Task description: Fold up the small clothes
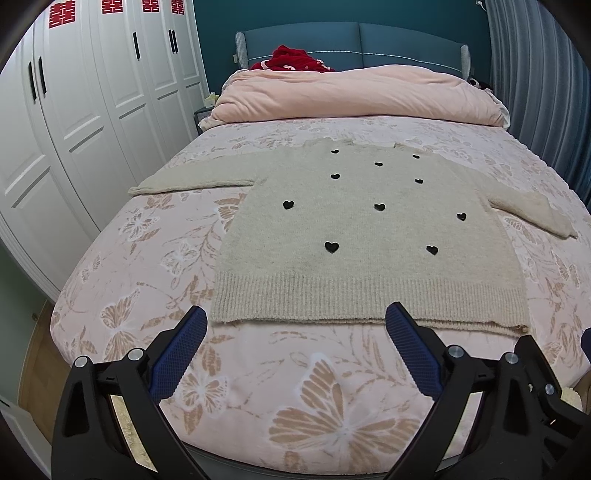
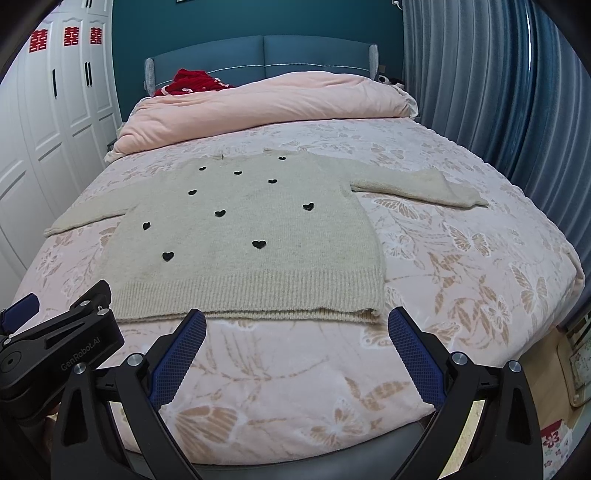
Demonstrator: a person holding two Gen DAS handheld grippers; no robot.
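my left gripper [image 1: 295,317] is spread wide, its two blue fingers [image 1: 183,354] holding nothing and touching nothing, hanging over the near end of the bed [image 1: 317,398] just short of the sweater's hem. my right gripper [image 2: 297,319] is just as wide, also holding nothing, and sits above the bedsheet in front of the hem's right half. in the right view i can see the left gripper's black body low at the left edge, beside mine. there is one sweater [image 1: 354,236], beige, lying flat and face up in the middle of the bed, hem toward me, neck toward the headboard [image 1: 354,40], both sleeves stretched out sideways. i count ten small black hearts [image 1: 331,247] on its front. beyond it lies one pink quilt [image 1: 354,94], bunched across the head of the bed, and one red garment [image 1: 291,59] sits behind that against the headboard. white wardrobe doors [image 1: 92,96] stand to the left, with four red paper signs [image 1: 62,14] on them in the left view, and a blue curtain [image 2: 480,85] hangs to the right.
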